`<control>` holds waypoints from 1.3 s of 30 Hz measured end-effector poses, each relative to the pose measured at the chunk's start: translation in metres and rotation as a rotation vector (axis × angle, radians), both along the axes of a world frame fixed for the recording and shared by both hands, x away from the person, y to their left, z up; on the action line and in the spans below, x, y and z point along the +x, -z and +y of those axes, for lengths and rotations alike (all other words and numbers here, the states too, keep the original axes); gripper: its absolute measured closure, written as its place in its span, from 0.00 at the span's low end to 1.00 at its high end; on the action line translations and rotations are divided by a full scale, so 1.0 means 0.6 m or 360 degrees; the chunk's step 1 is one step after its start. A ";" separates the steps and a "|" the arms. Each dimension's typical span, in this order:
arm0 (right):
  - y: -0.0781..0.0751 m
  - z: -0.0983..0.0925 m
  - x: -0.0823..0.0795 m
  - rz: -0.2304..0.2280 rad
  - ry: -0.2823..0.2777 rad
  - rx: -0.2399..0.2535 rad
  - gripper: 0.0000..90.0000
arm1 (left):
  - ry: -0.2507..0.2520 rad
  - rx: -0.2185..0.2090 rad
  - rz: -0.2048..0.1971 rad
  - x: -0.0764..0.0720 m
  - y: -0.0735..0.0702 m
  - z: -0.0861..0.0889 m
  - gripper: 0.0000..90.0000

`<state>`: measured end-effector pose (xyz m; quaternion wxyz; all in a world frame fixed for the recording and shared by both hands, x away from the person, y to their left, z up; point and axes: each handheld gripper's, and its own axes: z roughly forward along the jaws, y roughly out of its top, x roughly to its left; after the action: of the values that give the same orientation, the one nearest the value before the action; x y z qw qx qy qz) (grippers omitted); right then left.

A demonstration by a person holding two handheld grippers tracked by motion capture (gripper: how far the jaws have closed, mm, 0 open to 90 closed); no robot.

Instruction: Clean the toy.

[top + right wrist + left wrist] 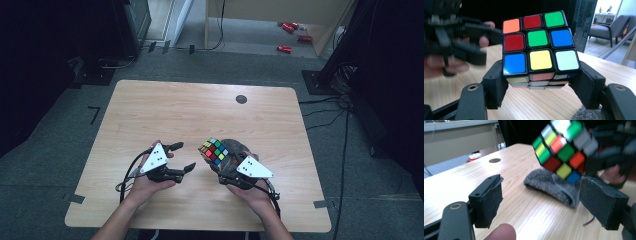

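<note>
While the right hand-held gripper (541,82) clamps the colour cube (539,47) between its pads, raised above the wooden surface (165,110) near the front right, the left hand-held gripper (184,157) sits just beside it, jaws apart with nothing between them. A grey cloth (549,185) lies on the surface under the cube.
</note>
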<state>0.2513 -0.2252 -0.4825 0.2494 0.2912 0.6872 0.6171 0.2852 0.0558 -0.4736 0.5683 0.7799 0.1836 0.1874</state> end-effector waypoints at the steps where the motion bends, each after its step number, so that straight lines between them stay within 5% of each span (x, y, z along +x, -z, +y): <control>1: -0.002 0.001 0.000 0.0012 -0.0002 0.0022 0.38 | -0.0006 0.0025 -0.0020 -0.003 0.002 -0.005 0.21; 5: -0.006 0.007 -0.003 0.0073 -0.0023 0.0095 0.38 | -0.0031 0.0139 -0.0152 -0.018 0.005 -0.026 0.20; 9: -0.008 0.019 -0.007 0.0104 -0.0046 0.0084 0.38 | -0.0075 0.0276 -0.0272 -0.028 0.011 -0.039 0.17; 19: -0.003 0.053 -0.017 0.0239 -0.0091 0.0080 0.38 | -0.0091 0.0383 -0.0411 -0.040 0.014 -0.050 0.18; 30: -0.003 0.054 -0.014 0.0461 -0.0106 0.0220 0.38 | -0.0085 0.0385 -0.0463 -0.044 0.016 -0.050 0.36; 39: -0.010 0.039 -0.007 0.0437 -0.0150 0.0241 0.34 | -0.0120 0.0263 -0.0275 -0.027 0.013 -0.034 0.39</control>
<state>0.2468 -0.2017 -0.4766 0.1012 0.3584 0.6791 0.6326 0.2693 0.0354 -0.4813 0.5084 0.7975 0.1471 0.2897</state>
